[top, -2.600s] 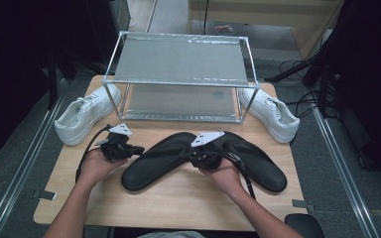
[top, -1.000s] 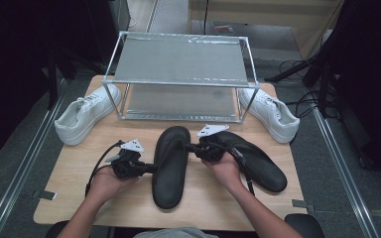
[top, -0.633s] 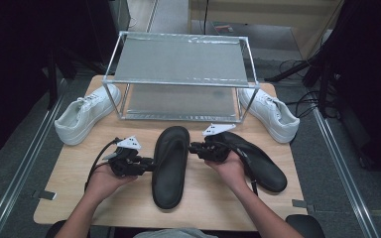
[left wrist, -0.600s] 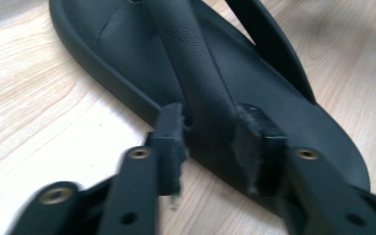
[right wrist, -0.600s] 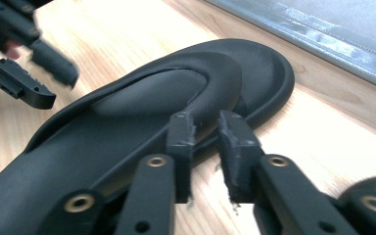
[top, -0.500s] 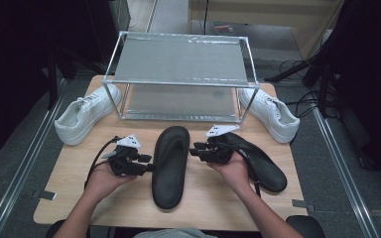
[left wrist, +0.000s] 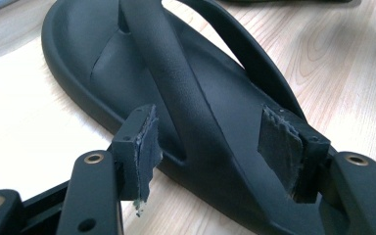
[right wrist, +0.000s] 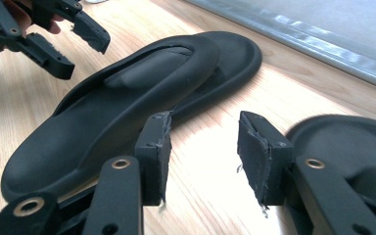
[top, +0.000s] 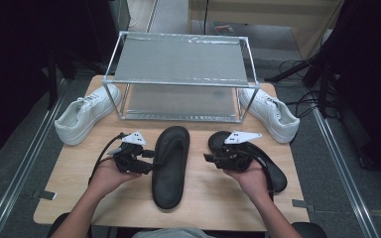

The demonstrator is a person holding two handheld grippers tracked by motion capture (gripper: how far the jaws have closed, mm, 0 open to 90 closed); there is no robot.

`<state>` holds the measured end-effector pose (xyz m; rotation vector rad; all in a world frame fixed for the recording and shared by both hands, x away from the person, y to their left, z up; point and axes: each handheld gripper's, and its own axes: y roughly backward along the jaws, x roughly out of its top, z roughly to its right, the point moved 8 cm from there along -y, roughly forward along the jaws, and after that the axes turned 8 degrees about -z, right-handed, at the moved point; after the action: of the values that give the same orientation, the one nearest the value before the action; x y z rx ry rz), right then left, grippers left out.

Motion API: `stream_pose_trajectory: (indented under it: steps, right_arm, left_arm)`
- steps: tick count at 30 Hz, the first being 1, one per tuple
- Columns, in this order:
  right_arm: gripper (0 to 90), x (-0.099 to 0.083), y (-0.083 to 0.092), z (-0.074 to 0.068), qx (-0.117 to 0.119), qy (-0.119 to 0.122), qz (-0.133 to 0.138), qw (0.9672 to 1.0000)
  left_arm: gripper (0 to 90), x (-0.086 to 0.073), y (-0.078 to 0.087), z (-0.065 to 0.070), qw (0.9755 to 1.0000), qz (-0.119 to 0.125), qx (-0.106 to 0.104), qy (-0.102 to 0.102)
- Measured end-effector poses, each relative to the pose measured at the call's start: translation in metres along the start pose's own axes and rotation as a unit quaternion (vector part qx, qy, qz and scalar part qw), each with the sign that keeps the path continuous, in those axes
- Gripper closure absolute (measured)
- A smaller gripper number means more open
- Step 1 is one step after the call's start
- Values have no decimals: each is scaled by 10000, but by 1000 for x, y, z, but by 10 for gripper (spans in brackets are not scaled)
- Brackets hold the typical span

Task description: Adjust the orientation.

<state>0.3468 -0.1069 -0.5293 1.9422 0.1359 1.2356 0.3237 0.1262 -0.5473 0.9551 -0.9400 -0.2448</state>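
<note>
Wooden tabletop (top: 213, 198) is carrying a wire shoe rack (top: 178, 74) along its far edge, white sneakers at both far corners, and in the high view the left gripper (top: 146, 161) and right gripper (top: 209, 158) are flanking a black sandal (top: 169, 163) lying mid-table. Left gripper view: jaws, just opening, are straddling the sandal's strap without pressing. Right gripper view: jaws, also just opening, are holding nothing, with the second sandal (right wrist: 347, 142) beside them; both probably still need shelving.
</note>
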Motion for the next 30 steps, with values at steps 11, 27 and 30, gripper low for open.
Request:
stream_pose_trajectory:
  steps: [11, 27, 30]
  right_arm:
    - [556, -28, 28, 8, -337, -167, -42, 9993]
    - [567, -55, 65, 27, -781, -521, 112, 9955]
    - [567, -57, 68, 30, -826, -544, 116, 9950]
  left_arm:
    - [404, 10, -6, 0, 9999, -43, -52, -78]
    - [393, 16, -8, -4, 9998, 124, -134, -83]
    - [393, 16, -8, -4, 9998, 104, -146, -79]
